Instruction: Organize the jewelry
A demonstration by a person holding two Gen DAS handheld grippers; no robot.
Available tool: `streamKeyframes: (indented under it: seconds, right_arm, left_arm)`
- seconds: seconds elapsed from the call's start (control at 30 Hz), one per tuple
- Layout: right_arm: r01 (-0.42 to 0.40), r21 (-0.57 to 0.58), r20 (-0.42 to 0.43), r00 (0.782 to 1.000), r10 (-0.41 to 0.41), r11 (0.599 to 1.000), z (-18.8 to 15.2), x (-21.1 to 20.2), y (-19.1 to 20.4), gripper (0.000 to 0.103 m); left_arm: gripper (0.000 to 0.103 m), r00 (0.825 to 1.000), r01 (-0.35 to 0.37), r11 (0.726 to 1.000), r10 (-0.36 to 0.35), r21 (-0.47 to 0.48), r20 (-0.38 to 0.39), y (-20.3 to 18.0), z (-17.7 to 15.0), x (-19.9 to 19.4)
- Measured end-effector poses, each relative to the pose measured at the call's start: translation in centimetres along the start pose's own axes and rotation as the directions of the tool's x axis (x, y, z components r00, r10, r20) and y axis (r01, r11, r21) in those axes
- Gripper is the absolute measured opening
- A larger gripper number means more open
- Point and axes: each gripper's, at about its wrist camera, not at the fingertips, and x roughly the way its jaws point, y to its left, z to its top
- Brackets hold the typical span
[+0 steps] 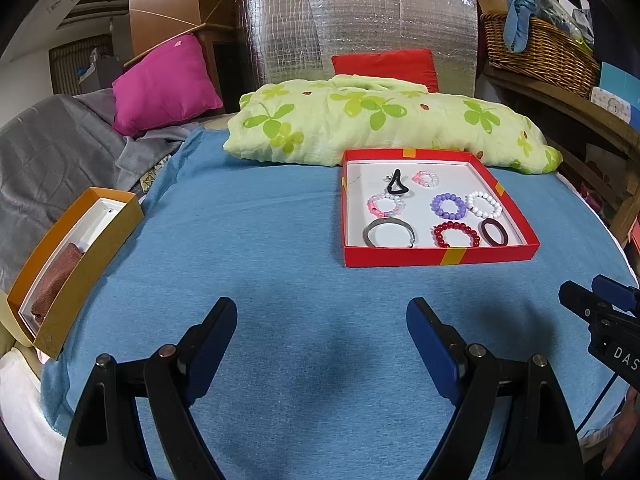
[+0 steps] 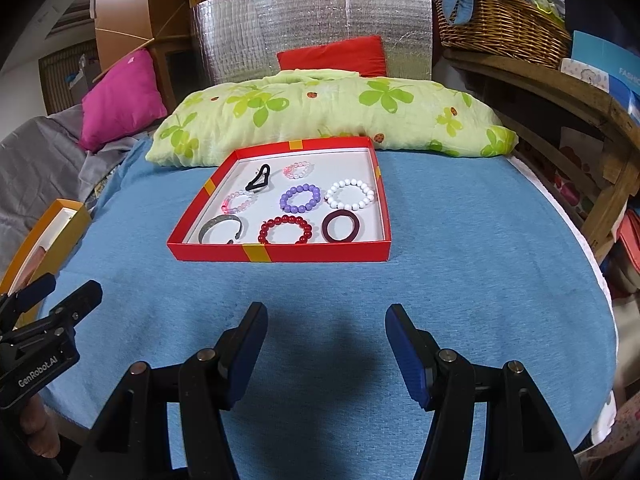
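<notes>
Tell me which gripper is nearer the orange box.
Left. The left gripper hovers open over the blue cover with the orange box just off its left side. The right gripper hovers farther right, facing the red tray.

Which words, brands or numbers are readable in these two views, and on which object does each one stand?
"GenRobot.AI": on the left gripper body, right wrist view.
"DAS", cut off by the frame edge: on the right gripper body, left wrist view.
"FASH", cut off: on the blue box on the wooden shelf.
No other print is readable.
</notes>
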Motion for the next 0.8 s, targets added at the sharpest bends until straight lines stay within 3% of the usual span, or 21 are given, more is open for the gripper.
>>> streamKeyframes:
  seconds: [0.8]
  right_arm:
    - [0.001,-0.002,0.001,1.0,-0.001,1.0,0.01,0.13,0.57,0.066]
  left_arm:
    - [0.087,1.0,-0.004,1.0,0.004,0.006,-0.002,0.21,-0.07,0.06]
